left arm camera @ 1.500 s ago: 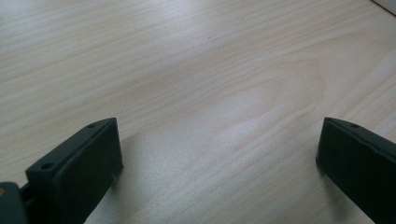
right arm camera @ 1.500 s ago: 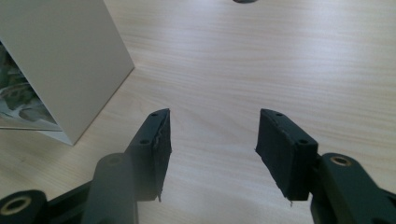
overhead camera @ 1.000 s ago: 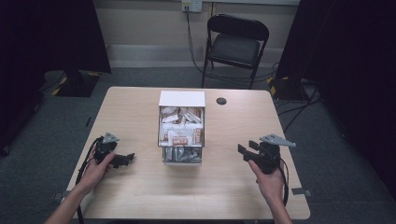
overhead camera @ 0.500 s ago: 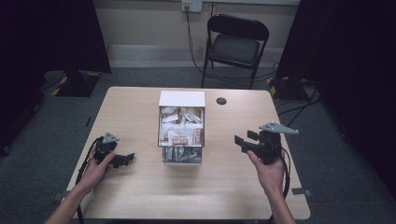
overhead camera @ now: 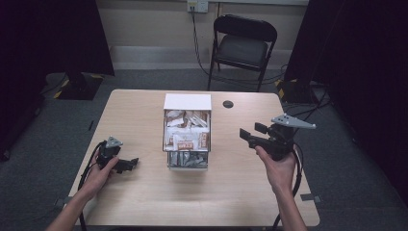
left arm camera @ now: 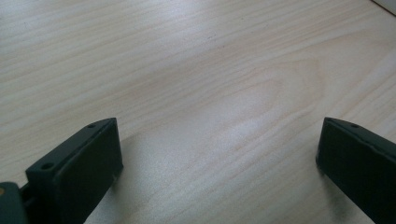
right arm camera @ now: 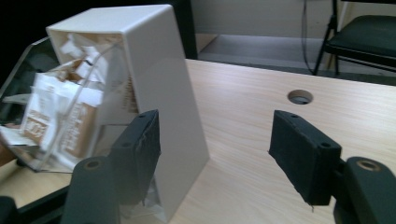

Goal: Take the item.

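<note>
A dispenser box [overhead camera: 187, 102] with a white top and clear front stands at the middle of the wooden table [overhead camera: 144, 202], stuffed with brown-and-white packets [overhead camera: 185, 137]. My right gripper [overhead camera: 250, 132] hovers above the table to the right of the box, pointing at it. In the right gripper view the box's white side wall [right arm camera: 161, 93] is close ahead on the left. That gripper [right arm camera: 215, 149] is open; its jaws have just been opening, with nothing between them. My left gripper [overhead camera: 131, 163] rests low on the table left of the box. It [left arm camera: 219, 163] stands open wide over bare wood.
A round cable hole [overhead camera: 228, 104] lies in the table behind and right of the box, also seen as a hole [right arm camera: 300, 96] in the right gripper view. A black folding chair [overhead camera: 243, 43] stands beyond the table's far edge. Cables trail on the floor.
My right gripper has risen off the table and its jaws have spread wider. The left gripper and the box have not moved.
</note>
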Available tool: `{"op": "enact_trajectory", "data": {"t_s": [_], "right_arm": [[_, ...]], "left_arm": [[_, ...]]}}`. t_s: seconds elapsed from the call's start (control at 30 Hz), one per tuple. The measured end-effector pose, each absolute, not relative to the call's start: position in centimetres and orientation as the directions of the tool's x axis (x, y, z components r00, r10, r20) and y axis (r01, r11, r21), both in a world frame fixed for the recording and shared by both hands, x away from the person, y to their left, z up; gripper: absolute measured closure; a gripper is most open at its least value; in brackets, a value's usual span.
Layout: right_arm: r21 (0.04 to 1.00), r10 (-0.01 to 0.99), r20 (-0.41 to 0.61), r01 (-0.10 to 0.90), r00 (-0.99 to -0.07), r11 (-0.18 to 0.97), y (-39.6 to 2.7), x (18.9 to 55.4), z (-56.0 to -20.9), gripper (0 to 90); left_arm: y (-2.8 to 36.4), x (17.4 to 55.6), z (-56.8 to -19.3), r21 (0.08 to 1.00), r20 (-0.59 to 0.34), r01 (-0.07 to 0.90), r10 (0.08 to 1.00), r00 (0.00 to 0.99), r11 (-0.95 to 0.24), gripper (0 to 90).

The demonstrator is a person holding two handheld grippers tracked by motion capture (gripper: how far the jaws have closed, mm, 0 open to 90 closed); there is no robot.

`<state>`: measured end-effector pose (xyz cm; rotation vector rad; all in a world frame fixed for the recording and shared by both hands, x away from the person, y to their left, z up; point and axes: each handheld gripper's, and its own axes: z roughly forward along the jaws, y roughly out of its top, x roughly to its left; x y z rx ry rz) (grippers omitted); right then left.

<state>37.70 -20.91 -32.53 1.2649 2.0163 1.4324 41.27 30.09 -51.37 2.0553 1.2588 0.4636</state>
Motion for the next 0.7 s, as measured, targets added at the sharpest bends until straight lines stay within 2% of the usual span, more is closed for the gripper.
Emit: {"op": "enact_trajectory", "data": {"t_s": [0.4,0.7], "right_arm": [[0.895,0.729,0.185,0.419,-0.659,0.151,-18.0,36.9,-30.7,32.8],[0.903,0.644,0.176,0.382,-0.744,0.195,-14.9,36.2,-29.6,43.3]], "left_arm": [[30.1,41.3,-51.4,0.703,-0.045,0.642,0.881,0.470,-0.306,0.0],[30.1,41.3,-51.4,0.703,-0.045,0.641,0.881,0.472,-0.307,0.0]]}}
